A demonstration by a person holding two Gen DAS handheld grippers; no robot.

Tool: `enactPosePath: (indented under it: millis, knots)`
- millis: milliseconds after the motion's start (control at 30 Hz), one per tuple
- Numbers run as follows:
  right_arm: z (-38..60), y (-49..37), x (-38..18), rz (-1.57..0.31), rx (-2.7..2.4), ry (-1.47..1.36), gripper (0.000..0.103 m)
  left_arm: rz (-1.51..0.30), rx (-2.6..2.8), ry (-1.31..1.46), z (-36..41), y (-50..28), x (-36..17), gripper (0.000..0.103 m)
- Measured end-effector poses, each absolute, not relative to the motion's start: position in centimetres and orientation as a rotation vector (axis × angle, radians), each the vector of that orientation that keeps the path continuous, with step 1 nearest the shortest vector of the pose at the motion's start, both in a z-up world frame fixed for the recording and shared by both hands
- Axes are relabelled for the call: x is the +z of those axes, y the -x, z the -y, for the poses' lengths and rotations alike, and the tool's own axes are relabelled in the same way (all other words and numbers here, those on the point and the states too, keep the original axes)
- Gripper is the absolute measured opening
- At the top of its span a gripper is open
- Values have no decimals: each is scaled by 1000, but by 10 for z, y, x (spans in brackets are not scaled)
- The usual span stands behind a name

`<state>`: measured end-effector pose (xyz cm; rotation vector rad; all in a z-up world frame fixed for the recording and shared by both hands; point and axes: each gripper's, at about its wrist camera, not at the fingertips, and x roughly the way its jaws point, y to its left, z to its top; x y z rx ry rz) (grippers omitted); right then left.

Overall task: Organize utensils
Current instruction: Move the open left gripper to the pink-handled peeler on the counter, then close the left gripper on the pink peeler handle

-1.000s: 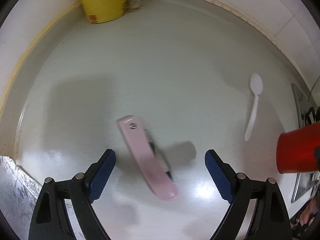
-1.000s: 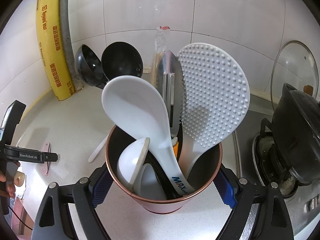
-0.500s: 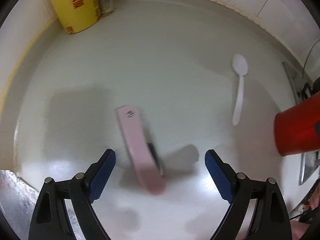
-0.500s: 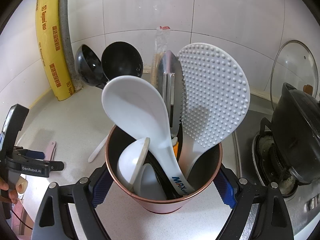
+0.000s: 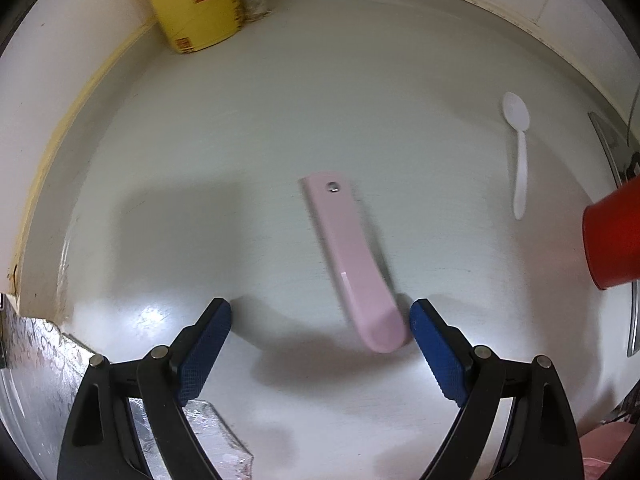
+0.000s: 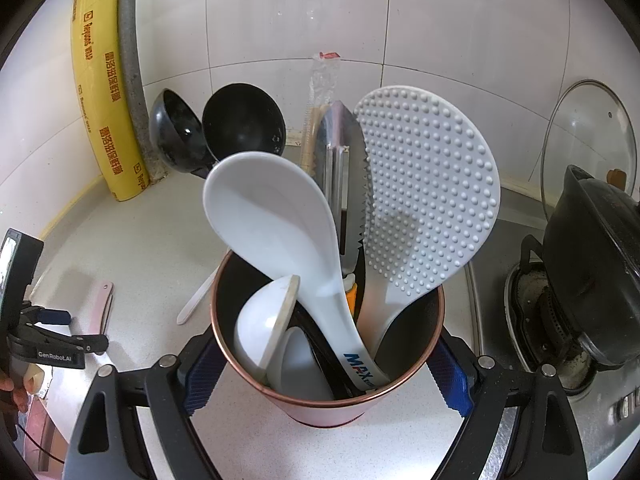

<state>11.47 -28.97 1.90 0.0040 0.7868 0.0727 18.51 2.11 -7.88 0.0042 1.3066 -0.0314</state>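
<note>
Low in the left wrist frame, left gripper [image 5: 320, 320] jaws spread wide over the pale counter [image 5: 280, 120], nothing between the pads. Pink-handled utensil [image 5: 352, 260] lies flat at centre, its rounded end just beside the right-hand pad [image 5: 436, 352], contact unclear. White plastic spoon [image 5: 518, 152] at right of frame, well apart. Red holder [image 5: 612, 236] at right edge. Yellow wrap box [image 5: 192, 0] upper left. Right wrist frame: right gripper [image 6: 324, 368] clamps the copper-rimmed holder [image 6: 332, 404] at lower centre; white ladle [image 6: 272, 220], dimpled rice paddle [image 6: 428, 200], black ladles [image 6: 216, 128] stand inside. Black pot [image 6: 592, 256] on stove, right edge.
</note>
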Motion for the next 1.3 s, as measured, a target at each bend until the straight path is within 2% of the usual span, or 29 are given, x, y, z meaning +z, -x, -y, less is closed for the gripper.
enactPosePath:
  millis: [433,767,933,1100,1300]
  knots:
    - [291,-114,19,-787,73,-2,90,-1309,66,77,-74,-189,-90,91]
    - [291,-114,19,-787,72,-1,90,-1307,32,44,-44,-203,-92,90]
    - [290,-115,19,-788,72,-1,90,-1294,-2,16,-30,-211,-91,84]
    - [290,-114,19,-787,71,0,91,-1285,-24,-1,-18,-227,-97,72]
    - [289,-115,19,-788,71,1,91,-1269,-51,-21,-8,-236,-101,64]
